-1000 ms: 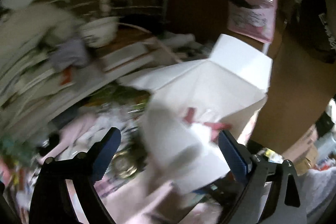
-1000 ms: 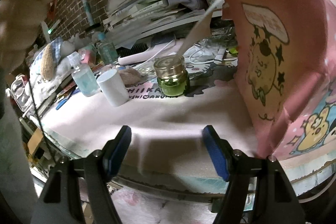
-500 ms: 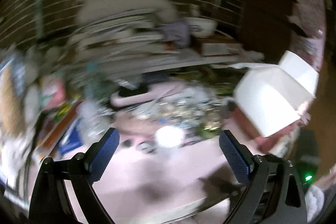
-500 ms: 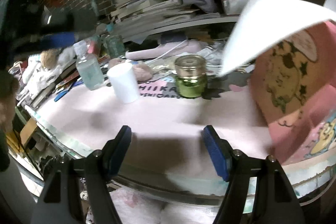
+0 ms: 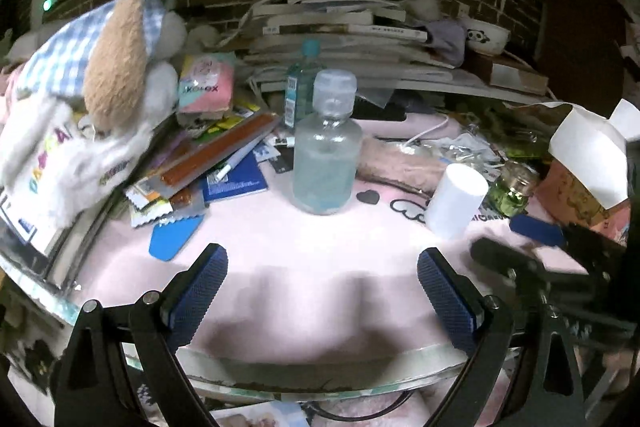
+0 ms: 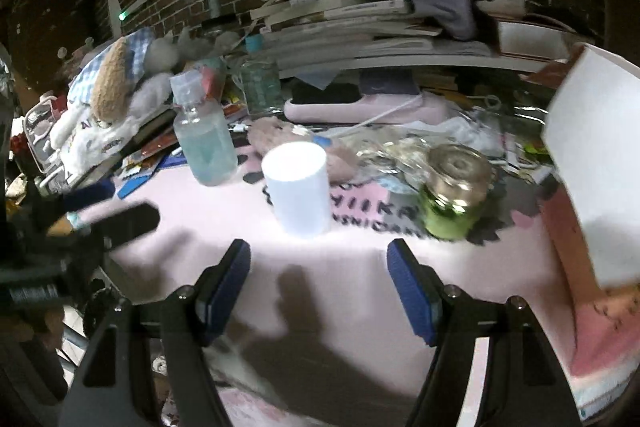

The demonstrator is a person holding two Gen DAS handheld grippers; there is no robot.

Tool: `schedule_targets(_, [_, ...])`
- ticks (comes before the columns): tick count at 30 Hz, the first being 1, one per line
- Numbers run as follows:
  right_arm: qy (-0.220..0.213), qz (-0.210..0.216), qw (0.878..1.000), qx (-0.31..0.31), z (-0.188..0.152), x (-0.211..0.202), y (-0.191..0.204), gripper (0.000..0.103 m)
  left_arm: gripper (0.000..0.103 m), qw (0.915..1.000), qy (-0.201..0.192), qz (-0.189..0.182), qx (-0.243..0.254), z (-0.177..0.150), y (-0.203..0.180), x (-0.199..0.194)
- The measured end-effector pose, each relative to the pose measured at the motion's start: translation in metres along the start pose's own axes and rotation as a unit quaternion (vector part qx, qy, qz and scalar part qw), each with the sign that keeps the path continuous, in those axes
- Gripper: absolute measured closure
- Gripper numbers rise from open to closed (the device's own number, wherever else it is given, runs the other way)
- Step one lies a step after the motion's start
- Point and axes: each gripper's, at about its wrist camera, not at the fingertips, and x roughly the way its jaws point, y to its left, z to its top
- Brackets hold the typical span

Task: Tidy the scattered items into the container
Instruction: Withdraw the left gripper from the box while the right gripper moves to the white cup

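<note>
Both claws empty, jaws spread wide: left claw (image 5: 322,289) low over pink mat (image 5: 320,247), lined up w/ bottle; right claw (image 6: 318,281) just short of white cup (image 6: 298,187).

Big to small:
- Pink paper bag (image 6: 596,187), i.e. the container: far right on mat, white flap up, mouth facing roughly leftward. Well apart from bottle, near jar.
- Clear bottle (image 5: 326,151): upright mid-mat, bluish liquid inside. Probably the left claw's pick. Grip at the body below the shoulder, not the cap; smooth plastic, likely slippery, so squeeze square-on and lift straight.
- White cup: upright, between bottle and jar. Looks light, so probably tips easily; straddle it fully before closing. Best approached level, jaws either side.
- Green glass jar (image 6: 454,195) w/ gold lid: just beside the bag. Prob. heaviest for its size; grip the glass, not the lid.

Mind the other claw when crossing toward the bag; take turns at the mouth.
</note>
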Motion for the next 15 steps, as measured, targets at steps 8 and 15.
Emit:
schedule_targets(8, [0.026,0.001,1.000,-0.002,0.022,0.029,0.009,0.036,0.008,0.9998,-0.003,-0.021,-0.003,-0.005,0.001,0.002])
schedule_targets(15, [0.059,0.004,0.998,0.009,0.034,0.048,0.008,0.057,0.008,0.9996,-0.001,-0.027,-0.010,-0.008,0.003,0.006])
